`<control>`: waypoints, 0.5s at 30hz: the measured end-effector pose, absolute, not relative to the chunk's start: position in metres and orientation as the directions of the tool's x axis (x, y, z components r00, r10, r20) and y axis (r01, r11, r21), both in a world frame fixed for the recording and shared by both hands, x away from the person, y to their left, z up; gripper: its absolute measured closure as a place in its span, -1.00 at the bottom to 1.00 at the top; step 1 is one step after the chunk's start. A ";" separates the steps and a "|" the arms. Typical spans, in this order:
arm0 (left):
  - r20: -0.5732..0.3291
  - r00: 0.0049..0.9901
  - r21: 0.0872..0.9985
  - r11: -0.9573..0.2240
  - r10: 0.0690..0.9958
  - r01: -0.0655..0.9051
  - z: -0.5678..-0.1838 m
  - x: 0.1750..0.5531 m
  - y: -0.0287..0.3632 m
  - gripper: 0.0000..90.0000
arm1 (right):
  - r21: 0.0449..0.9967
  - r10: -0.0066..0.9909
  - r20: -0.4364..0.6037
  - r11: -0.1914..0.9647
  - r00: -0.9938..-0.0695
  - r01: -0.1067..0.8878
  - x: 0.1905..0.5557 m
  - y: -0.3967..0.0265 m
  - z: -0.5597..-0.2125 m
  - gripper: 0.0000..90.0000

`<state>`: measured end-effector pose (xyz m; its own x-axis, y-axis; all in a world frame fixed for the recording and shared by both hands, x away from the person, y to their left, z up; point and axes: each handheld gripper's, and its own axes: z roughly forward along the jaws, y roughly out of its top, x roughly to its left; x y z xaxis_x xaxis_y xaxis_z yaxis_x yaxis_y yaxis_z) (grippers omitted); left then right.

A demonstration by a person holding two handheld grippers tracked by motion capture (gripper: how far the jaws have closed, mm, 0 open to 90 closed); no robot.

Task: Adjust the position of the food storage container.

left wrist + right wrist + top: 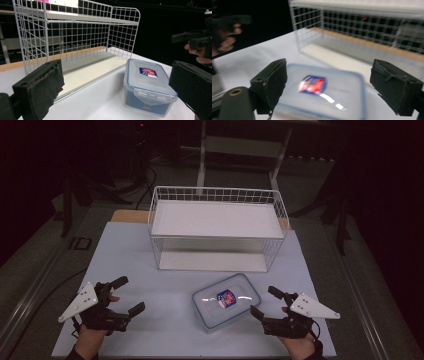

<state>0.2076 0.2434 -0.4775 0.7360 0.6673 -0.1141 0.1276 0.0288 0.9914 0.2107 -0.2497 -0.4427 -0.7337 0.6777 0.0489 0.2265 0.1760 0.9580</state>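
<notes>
while the high view frames both tongs, left tongs (128, 295) view reveals the box (147, 87) latch.

Glossy clear plastic food container (226, 302), white coated-wire rack (217, 227) with matt shelf boards, smooth matt tabletop (125, 255), rough foam-like jaw pads (40, 87).

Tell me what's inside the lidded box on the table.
The box is shut; its lid is cloudy with a red-and-blue label. A blue band shows through the wall, but the contents cannot be made out.
</notes>
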 end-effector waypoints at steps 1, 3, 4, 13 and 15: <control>-0.115 0.736 0.991 0.029 0.667 0.129 -0.478 0.208 0.243 -1.00 | 0.954 0.670 0.044 0.193 -0.741 0.231 0.209 -0.247 -0.445 -0.59; -0.115 0.739 0.991 0.028 0.663 0.130 -0.478 0.208 0.243 -1.00 | 0.944 0.656 0.053 0.213 -0.753 0.251 0.207 -0.242 -0.448 -0.45; -0.116 0.740 0.991 0.029 0.663 0.129 -0.478 0.208 0.243 -1.00 | 0.944 0.656 0.053 0.213 -0.753 0.251 0.207 -0.242 -0.448 -0.45; -0.098 0.736 0.993 0.021 0.670 0.113 -0.477 0.208 0.243 -1.00 | 0.894 0.590 0.086 0.310 -0.803 0.324 0.194 -0.215 -0.481 0.50; -0.102 0.735 0.993 0.025 0.670 0.115 -0.477 0.208 0.243 -1.00 | 0.887 0.579 0.094 0.321 -0.810 0.333 0.193 -0.212 -0.484 0.61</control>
<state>0.2084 0.2430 -0.4773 0.7353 0.6700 -0.1022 0.1150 0.0252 0.9930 0.1933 -0.2118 -0.4835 -0.8096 0.5794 0.0938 0.3326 0.3212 0.8867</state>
